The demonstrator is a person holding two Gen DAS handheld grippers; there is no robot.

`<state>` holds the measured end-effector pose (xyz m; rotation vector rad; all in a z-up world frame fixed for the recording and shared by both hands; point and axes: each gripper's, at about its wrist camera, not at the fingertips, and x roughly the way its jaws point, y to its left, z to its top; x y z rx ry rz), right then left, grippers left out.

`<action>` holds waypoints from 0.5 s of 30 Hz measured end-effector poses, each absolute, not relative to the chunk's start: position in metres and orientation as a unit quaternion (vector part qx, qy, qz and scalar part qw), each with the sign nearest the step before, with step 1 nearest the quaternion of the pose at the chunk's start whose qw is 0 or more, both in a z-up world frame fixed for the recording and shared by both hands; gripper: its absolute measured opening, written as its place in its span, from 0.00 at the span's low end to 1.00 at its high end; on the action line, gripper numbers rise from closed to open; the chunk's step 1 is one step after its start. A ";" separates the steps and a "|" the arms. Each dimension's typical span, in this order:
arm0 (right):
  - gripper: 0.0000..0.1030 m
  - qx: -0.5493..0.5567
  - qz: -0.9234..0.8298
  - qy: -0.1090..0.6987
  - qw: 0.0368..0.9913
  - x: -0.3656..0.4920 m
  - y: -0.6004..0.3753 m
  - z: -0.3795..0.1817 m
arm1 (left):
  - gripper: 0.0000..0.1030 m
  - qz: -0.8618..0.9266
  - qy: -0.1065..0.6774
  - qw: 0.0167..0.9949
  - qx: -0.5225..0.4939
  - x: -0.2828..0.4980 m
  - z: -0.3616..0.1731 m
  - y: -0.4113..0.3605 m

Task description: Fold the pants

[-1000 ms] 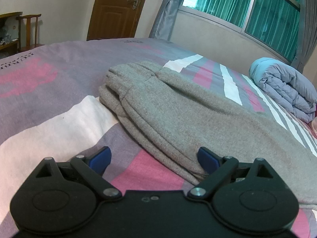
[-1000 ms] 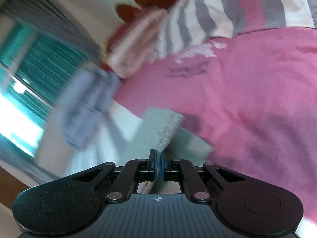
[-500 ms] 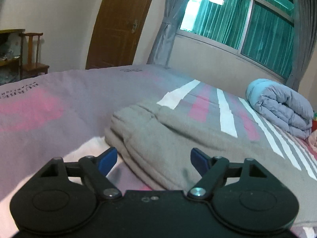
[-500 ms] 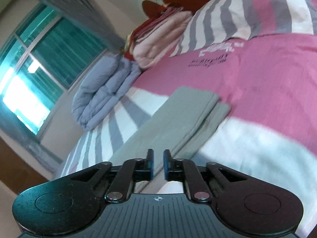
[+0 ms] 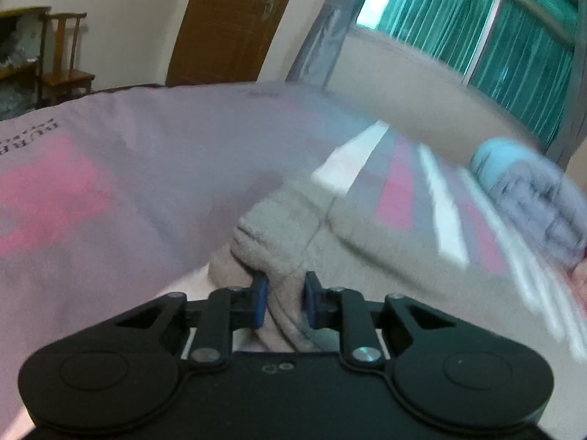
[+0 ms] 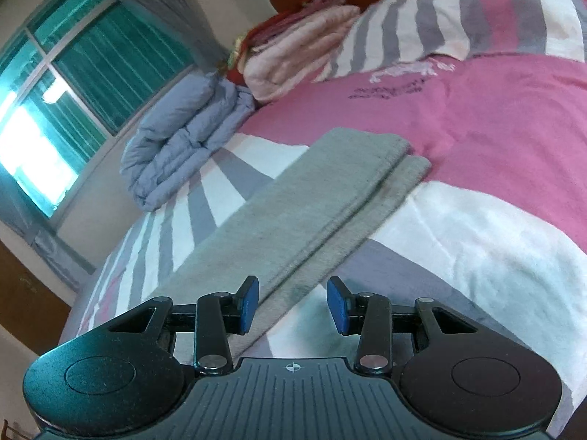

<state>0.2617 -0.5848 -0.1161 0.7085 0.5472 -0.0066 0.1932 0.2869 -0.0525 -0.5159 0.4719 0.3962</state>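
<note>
The left hand-held gripper (image 5: 282,302) is clenched on the grey fleece pants' (image 5: 367,256) waistband at lower centre; the right hand-held gripper (image 6: 292,306) is opening, empty, over the legs on the bed (image 6: 495,128). A thin pinch could slip and spoil the fold.

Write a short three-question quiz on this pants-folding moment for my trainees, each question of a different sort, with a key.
1. True or false: the left tool is shut on the waistband end of the grey pants.
2. Multiple choice: in the right wrist view, the two leg ends of the pants lie
A. stacked, the upper one set a little back from the lower
B. spread wide apart
C. rolled into a ball
3. Fill in: the folded quilt beside the window is ____ in colour.

Key: 1 true; 2 A; 3 blue-grey.
</note>
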 end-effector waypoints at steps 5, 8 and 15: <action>0.40 0.352 -0.003 0.263 0.898 0.258 -0.590 -0.118 | 0.09 0.194 0.225 0.924 -0.242 0.195 -0.045 0.292; 0.40 0.356 -0.002 0.267 0.895 0.259 -0.593 -0.119 | 0.13 0.198 0.258 0.919 -0.223 0.192 -0.067 0.287; 0.47 0.389 -0.004 0.250 0.887 0.251 -0.609 -0.121 | 0.54 0.235 0.219 0.923 -0.213 0.158 -0.049 0.260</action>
